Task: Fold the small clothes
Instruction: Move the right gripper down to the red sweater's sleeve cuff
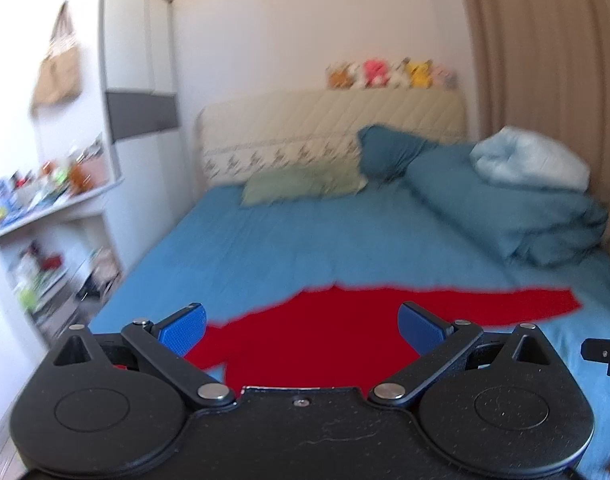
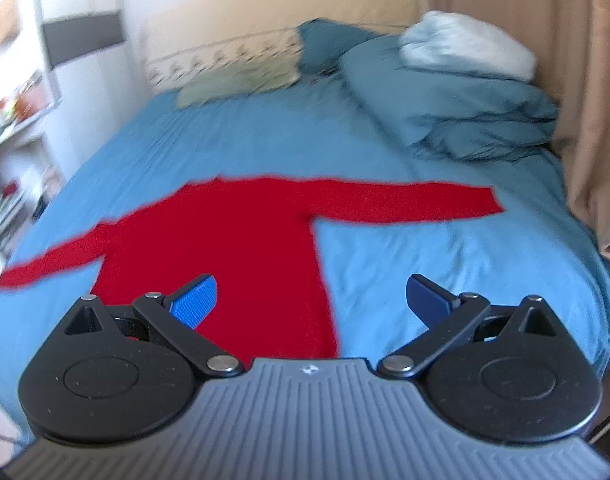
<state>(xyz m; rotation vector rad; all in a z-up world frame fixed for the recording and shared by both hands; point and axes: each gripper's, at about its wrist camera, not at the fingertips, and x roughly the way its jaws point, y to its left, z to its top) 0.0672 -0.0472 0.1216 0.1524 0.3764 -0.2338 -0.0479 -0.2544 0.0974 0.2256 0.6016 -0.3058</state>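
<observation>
A red long-sleeved top [image 2: 245,240] lies flat on the blue bed sheet [image 2: 425,264], both sleeves spread out to the sides. It also shows in the left wrist view [image 1: 325,332]. My left gripper [image 1: 301,328] is open and empty, hovering over the near part of the top's body. My right gripper [image 2: 311,300] is open and empty, above the top's right side edge near the hem. Both views are blurred.
A folded teal duvet [image 2: 465,96] with a pale blue pillow [image 2: 465,46] lies at the far right. A green pillow [image 1: 301,184] lies by the headboard. Shelves [image 1: 45,208] stand left of the bed, a curtain [image 2: 585,100] on the right.
</observation>
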